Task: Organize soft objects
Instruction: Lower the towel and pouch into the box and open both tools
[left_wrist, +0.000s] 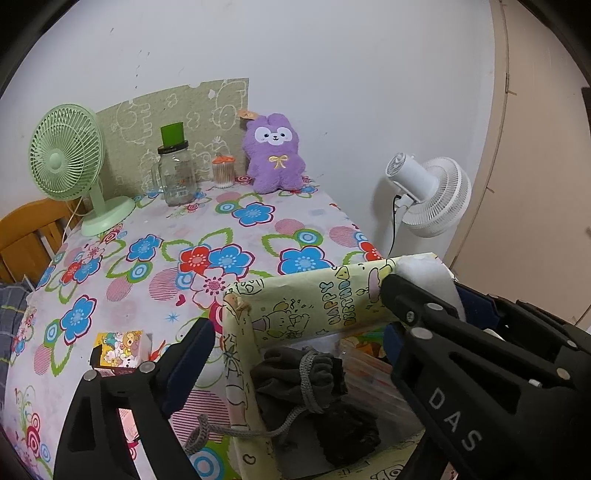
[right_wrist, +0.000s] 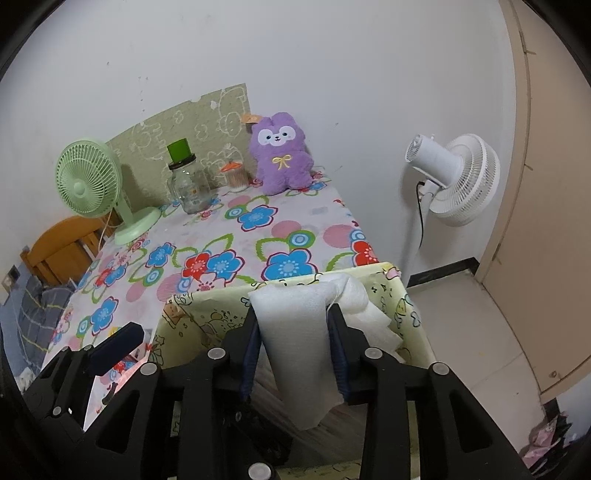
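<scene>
Both grippers point downward over the yellow cartoon box (right_wrist: 406, 314); the right gripper (right_wrist: 295, 339) has a folded white foam sheet (right_wrist: 299, 332) between its pads, above the box; the left gripper (left_wrist: 299, 325) stands wide open and empty, astride the box wall; the sheet looks soft, creased, hanging.

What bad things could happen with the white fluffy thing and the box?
The white foam sheet sits between the right gripper pads, draped over the yellow box rim; let go, it might slide outside. The open left gripper straddles the box corner and could nudge it. The box sits near the table edge.
</scene>
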